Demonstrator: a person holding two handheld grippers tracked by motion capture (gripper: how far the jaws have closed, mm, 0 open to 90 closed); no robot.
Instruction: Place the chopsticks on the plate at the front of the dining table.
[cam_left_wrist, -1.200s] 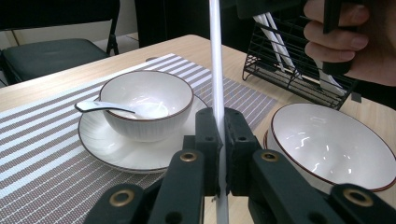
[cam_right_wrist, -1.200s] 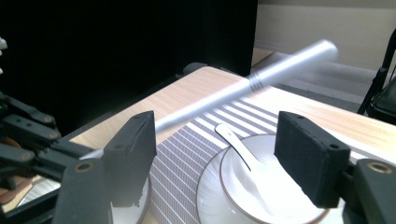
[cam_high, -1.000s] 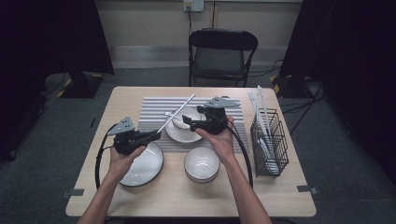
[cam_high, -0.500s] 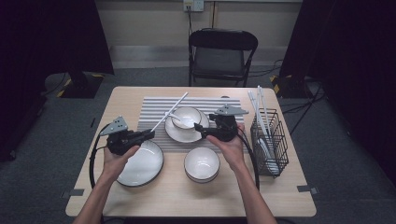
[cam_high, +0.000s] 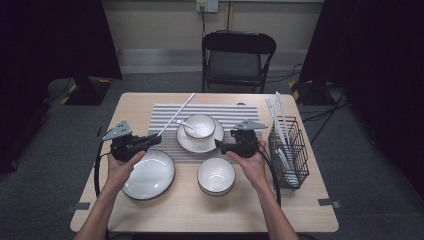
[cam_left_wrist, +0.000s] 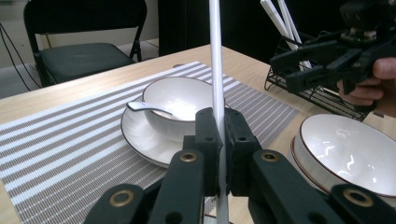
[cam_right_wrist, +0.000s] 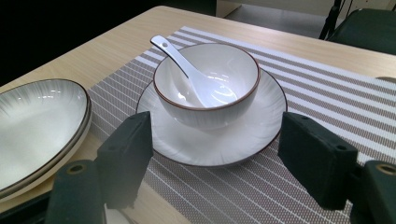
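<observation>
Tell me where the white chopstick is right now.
In the high view, the white chopstick is clamped in the left gripper, slanting up across the striped placemat, left of the bowl.

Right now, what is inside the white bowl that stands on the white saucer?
A white ceramic spoon lies inside the white brown-rimmed bowl, handle leaning over the rim. The saucer area under the bowl is covered.

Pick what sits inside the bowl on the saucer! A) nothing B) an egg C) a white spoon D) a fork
C: a white spoon leans in the bowl on the saucer, its handle sticking up over the rim.
</observation>
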